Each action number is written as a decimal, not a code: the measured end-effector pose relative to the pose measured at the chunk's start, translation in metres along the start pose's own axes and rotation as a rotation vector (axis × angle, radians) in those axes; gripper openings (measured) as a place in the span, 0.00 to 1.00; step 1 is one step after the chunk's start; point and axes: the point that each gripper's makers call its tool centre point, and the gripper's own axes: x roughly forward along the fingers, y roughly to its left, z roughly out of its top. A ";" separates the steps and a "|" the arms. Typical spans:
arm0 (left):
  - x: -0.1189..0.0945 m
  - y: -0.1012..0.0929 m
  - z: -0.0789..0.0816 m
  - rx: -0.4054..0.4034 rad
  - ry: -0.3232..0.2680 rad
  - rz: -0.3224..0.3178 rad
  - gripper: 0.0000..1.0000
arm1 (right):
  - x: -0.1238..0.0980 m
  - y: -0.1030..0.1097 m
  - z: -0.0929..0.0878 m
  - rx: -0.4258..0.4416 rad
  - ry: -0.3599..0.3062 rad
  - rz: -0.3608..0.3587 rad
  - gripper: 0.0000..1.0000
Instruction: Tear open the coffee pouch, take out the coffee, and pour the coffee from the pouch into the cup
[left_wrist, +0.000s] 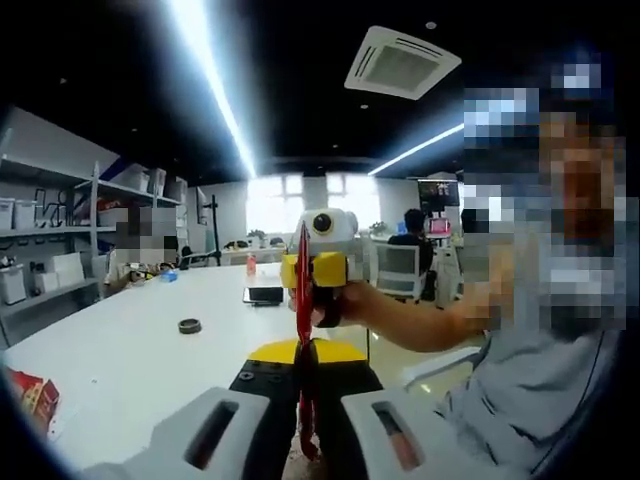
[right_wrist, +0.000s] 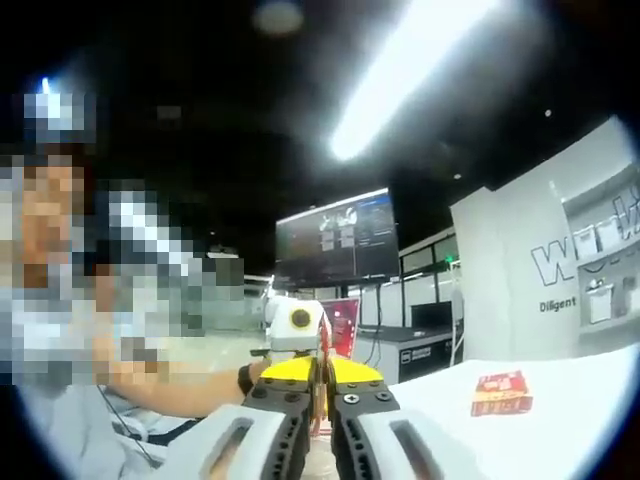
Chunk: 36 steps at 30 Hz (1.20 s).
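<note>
A white table (left_wrist: 130, 340) is stretching away toward bright windows (left_wrist: 275, 205). A small dark ring (left_wrist: 190, 326) is lying on it, well apart from a dark flat device (left_wrist: 265, 295) farther back. A red box (left_wrist: 35, 395) is sitting at the table's near left edge. Shelving (left_wrist: 55, 235) is lining the left wall. A ceiling vent (left_wrist: 400, 62) is hanging overhead. A large wall screen (right_wrist: 335, 238) is glowing. A red packet (right_wrist: 502, 393) is lying on a white surface (right_wrist: 560, 400).

Held up close and facing each other, both views share the red pouch (left_wrist: 303, 300) at six o'clock.
</note>
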 end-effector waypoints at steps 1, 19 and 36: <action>0.000 0.000 0.000 0.000 0.001 0.001 0.06 | 0.000 0.001 0.000 0.001 0.001 0.001 0.03; -0.001 -0.003 -0.007 0.023 0.029 0.006 0.04 | -0.002 0.010 0.003 -0.008 -0.005 0.003 0.12; 0.003 0.002 0.016 0.003 -0.032 0.026 0.14 | 0.002 0.007 0.000 0.006 0.010 -0.009 0.02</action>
